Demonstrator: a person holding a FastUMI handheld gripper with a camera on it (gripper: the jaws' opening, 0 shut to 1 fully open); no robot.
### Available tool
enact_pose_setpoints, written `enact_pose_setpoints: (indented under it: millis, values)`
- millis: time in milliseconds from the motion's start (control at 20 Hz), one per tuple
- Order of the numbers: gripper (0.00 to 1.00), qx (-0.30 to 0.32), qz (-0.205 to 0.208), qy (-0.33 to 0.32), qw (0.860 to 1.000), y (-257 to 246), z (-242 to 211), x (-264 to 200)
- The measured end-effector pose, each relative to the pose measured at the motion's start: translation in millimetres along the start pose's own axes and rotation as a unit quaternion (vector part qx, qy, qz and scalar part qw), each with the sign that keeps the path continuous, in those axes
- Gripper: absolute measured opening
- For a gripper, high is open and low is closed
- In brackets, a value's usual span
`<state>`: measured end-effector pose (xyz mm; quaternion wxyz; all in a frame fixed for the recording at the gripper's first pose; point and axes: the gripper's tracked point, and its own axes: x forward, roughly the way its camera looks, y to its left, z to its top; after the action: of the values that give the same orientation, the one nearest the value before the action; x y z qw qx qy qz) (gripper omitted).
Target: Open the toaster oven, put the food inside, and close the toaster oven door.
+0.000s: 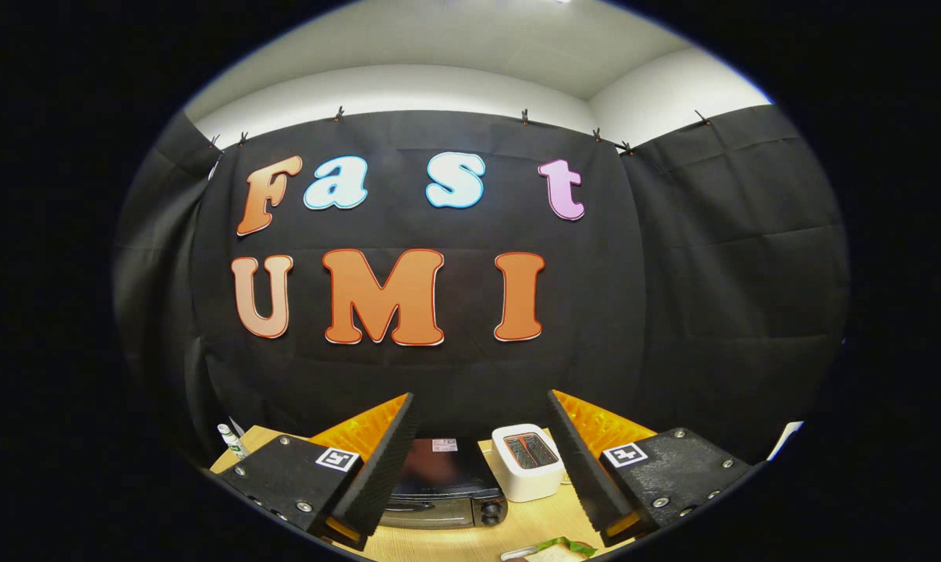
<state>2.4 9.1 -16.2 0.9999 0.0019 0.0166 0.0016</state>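
Observation:
My gripper (482, 406) is held high above the table, its two fingers wide apart with nothing between them. Below, between the fingers, sits a black toaster oven (447, 484) with its door shut and knobs on its right side. In front of it, near the table's front edge, lies the food (558, 549), a sandwich with green lettuce, only partly seen.
A white two-slot toaster (527, 460) stands right of the toaster oven on the wooden table (517, 527). A small white bottle (232, 441) stands at the table's far left corner. Black cloth walls close in behind and on both sides.

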Motion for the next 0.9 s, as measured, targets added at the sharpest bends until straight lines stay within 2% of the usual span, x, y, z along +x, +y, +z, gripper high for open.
enact_pose_setpoints:
  millis: [650, 900]
  values:
    - [0.98, 0.004, 0.042, 0.022, 0.999, 62.1, -30.6, 21.1]
    - [0.98, -0.002, 0.067, 0.061, 0.996, 92.7, -65.9, 31.5]
